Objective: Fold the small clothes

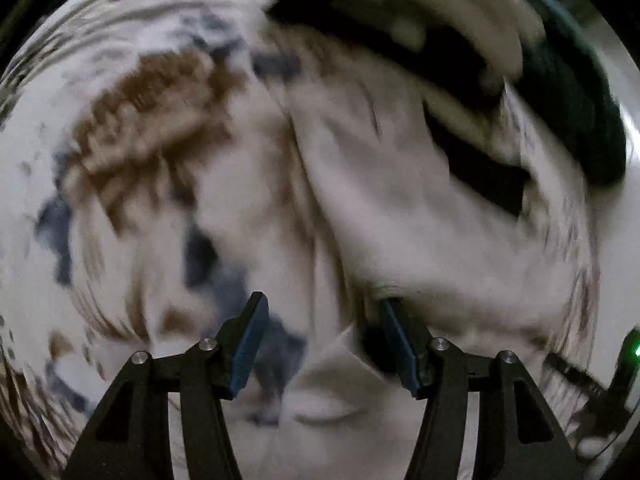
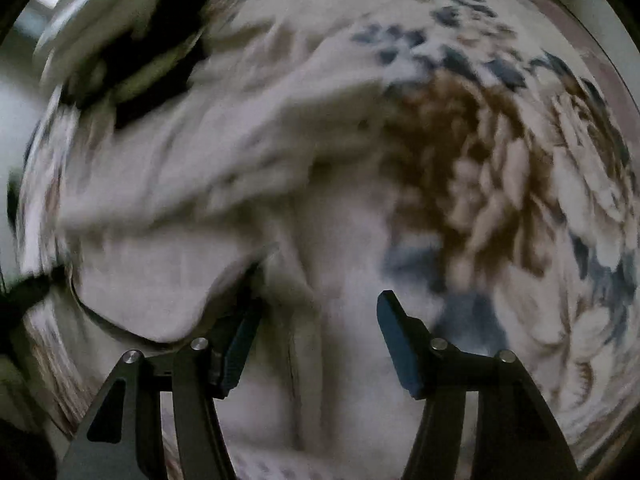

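A: What is the biggest thing you see?

B: I see a flowery sheet (image 2: 500, 168), white with brown and blue flowers. It lies under everything.

A: Where is the little cloth?

B: The pale cloth (image 1: 400, 216) lies bunched on the sheet, right in front of my grippers. It is blurry. In the left view a long fold runs from near me up and away. I cannot tell which end is which.

A: Any boxes or baskets?

B: I cannot make one out. Past the cloth I see a black and white pile (image 1: 460, 60).

A: Your fingers?

B: My left gripper (image 1: 324, 312) has its fingers wide apart, over the cloth. My right gripper (image 2: 320, 312) is wide apart too, with the cloth's edge draped on its left finger (image 2: 236, 344).
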Available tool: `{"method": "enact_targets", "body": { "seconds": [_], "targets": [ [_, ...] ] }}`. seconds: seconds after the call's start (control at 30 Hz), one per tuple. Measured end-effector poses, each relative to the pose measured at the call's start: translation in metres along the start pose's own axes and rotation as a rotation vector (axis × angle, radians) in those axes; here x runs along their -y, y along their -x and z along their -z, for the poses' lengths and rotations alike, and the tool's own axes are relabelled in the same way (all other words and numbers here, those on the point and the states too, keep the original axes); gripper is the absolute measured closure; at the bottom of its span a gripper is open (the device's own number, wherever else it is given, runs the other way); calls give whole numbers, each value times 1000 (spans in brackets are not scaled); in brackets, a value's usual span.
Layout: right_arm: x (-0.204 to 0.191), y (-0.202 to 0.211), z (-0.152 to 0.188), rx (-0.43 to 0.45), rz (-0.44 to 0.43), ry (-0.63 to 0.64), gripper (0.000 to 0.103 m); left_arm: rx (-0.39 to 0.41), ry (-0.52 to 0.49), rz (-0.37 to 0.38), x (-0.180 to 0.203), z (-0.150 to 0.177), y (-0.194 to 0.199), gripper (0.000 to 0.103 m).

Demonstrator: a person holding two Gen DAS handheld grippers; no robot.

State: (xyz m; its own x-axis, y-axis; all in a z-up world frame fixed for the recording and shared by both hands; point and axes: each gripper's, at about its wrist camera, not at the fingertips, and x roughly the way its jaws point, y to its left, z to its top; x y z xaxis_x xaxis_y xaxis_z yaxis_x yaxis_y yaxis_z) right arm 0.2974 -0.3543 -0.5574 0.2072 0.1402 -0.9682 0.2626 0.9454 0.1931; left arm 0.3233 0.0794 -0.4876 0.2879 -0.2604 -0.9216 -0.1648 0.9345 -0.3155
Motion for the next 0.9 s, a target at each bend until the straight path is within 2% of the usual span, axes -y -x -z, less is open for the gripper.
{"method": "enact_targets", "body": {
  "seconds": [0.07,0.2,0.27,0.37,0.4,0.47,0.5,0.53,0.6,0.77,0.9],
  "targets": [
    [8,7,-9,23,-29,-45,41,24,31,7,-14,-3,11,48],
    [15,17,-5,24,-81,-12,41,-15,42,71,-33,12,19,48],
    [16,14,-2,0,-108,6,41,-52,40,106,-26,16,6,48],
    [6,3,4,-33,-160,0,42,-85,-3,110,-17,30,0,50],
    [-1,0,7,-42,-170,-1,53,-81,-28,103,-10,32,-3,50],
    [-13,-9,11,-54,-155,27,74,-53,-73,100,1,35,-7,77],
    [-17,-10,13,-47,-138,43,87,-53,-100,83,6,36,-11,98],
    [-21,-10,14,-32,-124,57,92,-49,-114,67,9,36,-13,98],
    [-22,-6,17,-5,-108,61,94,-15,-118,74,11,37,-10,99],
    [-27,10,18,53,-86,71,96,65,-97,99,4,37,27,99],
    [-33,30,18,106,-81,97,96,86,-72,131,1,34,44,99]
  ]
}}
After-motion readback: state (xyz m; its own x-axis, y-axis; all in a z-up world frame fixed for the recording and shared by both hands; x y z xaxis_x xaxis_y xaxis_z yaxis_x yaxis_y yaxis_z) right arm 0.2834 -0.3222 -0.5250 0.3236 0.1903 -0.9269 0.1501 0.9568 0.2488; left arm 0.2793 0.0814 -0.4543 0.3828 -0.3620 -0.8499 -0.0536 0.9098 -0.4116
